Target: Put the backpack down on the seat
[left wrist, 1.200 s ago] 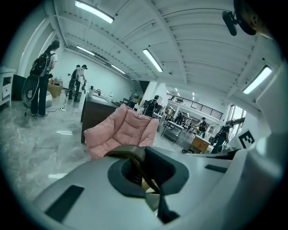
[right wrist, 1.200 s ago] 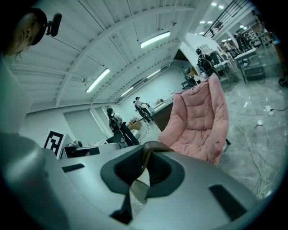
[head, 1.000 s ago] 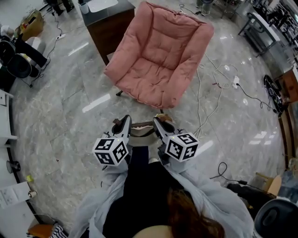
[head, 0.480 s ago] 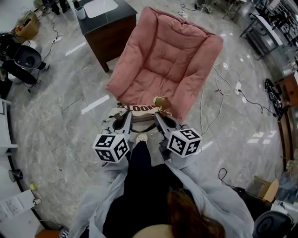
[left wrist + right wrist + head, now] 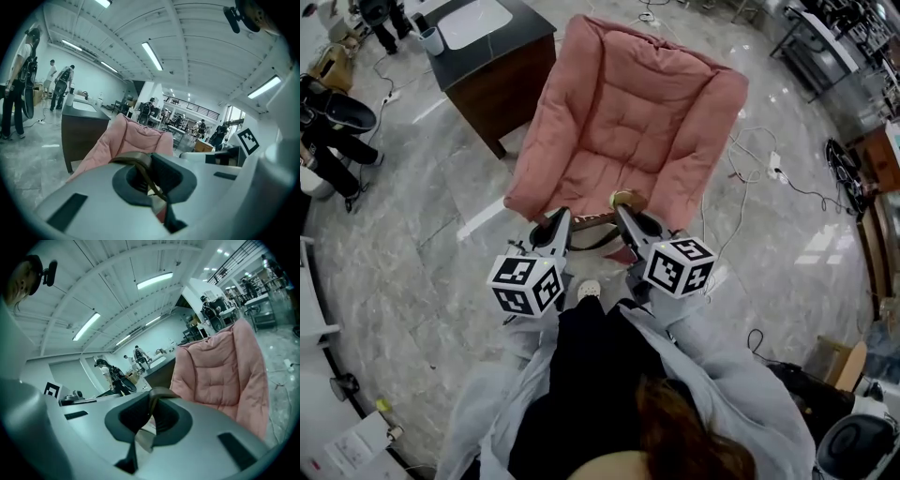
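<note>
In the middle of the head view, side by side: the left hand-held gripper point(image 5: 560, 223) and the right hand-held gripper point(image 5: 624, 216). Both pointing up the frame at a big pink padded cloth chair point(image 5: 633, 122). A white cube with black square marks at the back of each.

Between the two, mostly hidden: a small tan and brown cloth backpack point(image 5: 596, 222), right at the front edge of the pink seat. Hard to tell whether touching the seat or just above it. Just below, a brown strap point(image 5: 592, 247) curving from one side to the other.

In the left gripper view, jaws of the left hand-held gripper point(image 5: 152, 180) pressed together, pinching the brown strap point(image 5: 137, 160). Pink chair behind, in the middle of the frame.

In the right gripper view, the same for the right hand-held gripper point(image 5: 140, 430): jaws squeezed tight on the brown strap point(image 5: 157, 397). Pink chair filling the right side.

In the upper left of the head view, just beside the chair: a dark brown wooden counter point(image 5: 506, 84) with a white tray point(image 5: 473, 21) and a grey cup point(image 5: 433, 40) on top. Shiny grey stone floor point(image 5: 412, 244) all around. At the bottom of the frame, grey sleeves and one white shoe point(image 5: 589, 290).
</note>
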Motion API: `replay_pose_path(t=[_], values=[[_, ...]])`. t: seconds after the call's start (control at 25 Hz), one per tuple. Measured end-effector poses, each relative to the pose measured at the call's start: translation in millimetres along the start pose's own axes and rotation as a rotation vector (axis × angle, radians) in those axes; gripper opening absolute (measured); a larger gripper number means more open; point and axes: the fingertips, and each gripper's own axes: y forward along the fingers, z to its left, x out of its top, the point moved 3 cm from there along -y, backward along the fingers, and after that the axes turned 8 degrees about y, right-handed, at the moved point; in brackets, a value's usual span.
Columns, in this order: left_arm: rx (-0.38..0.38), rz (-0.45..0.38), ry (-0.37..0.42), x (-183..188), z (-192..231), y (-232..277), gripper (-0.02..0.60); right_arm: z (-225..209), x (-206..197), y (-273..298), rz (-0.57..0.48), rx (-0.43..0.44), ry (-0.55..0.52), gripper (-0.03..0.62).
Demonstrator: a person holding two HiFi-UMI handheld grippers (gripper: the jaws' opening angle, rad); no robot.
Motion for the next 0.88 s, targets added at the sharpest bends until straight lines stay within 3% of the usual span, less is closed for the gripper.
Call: replay_pose_path(t=[0.2, 0.4, 0.56, 0.68, 0.88], values=[[-0.037, 0.032, -0.015, 1, 2, 36, 0.012, -25, 20, 14, 0.041, -0.025, -0.015, 0.025], [-0.028, 0.061, -0.032, 7, 4, 68, 0.012, -48, 47, 36, 0.085, -0.004, -0.033, 0.026], [-0.017, 0.044, -0.026, 24, 0, 98, 0.012, -59, 92, 55, 0.067, 0.017, -0.073, 0.026], [-0.016, 0.039, -0.037, 29, -5, 114, 0.012, -72, 101, 59, 0.089, 0.028, -0.126, 0.026], [-0.053, 0.123, -0.089, -9, -20, 140, 0.012, -114, 87, 54, 0.145, -0.006, -0.103, 0.026]])
